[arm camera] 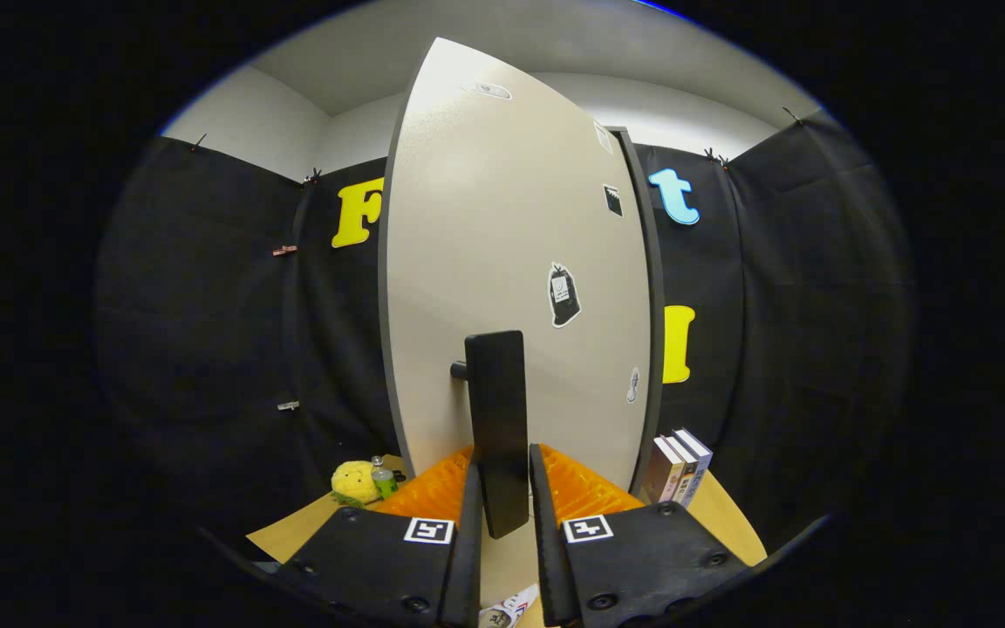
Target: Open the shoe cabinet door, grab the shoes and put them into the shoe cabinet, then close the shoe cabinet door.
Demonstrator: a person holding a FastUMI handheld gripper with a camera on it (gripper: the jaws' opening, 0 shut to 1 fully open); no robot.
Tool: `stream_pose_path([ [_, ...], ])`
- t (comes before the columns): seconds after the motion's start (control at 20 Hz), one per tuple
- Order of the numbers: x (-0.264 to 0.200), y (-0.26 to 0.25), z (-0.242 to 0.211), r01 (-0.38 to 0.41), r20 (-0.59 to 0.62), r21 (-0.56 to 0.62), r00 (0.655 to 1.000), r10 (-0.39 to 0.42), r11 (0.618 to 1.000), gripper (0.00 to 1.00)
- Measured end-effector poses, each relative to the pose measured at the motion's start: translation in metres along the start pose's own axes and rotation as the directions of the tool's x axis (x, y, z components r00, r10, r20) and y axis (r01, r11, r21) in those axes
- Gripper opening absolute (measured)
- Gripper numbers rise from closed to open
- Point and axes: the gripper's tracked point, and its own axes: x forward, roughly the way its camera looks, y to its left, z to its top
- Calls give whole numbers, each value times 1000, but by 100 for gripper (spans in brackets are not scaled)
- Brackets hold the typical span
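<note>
Gripper view: gripper [502, 501] straddling the door handle [496, 427].
Fingers sit either side of the handle's lower end, seemingly clamped. Beyond stands the cabinet door [485, 262], stiff and likely light; this rigid handle looks the best hold.

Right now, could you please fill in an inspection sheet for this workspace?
Surface: tan tabletop, partly visible.
Job's things: cabinet door upright, close ahead; its black handle stands between the claw's fingers.
Clutter: yellow plush toy and small bottle left of the door; books upright on its right.
Grippers: claw straddles the handle; contact cannot be told.
Cables: nothing seen.
Surroundings: black cloth wall, white wall above.
</note>
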Motion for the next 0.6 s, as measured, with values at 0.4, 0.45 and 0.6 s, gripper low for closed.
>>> stream_pose_path([
  [0.4,-24,-47,5,33,7,4,999,-33,999,31],
  [0.45,-27,-55,4,48,5,8,999,-48,999,31],
  [0.6,-34,-75,2,87,-2,7,996,-87,996,30],
])
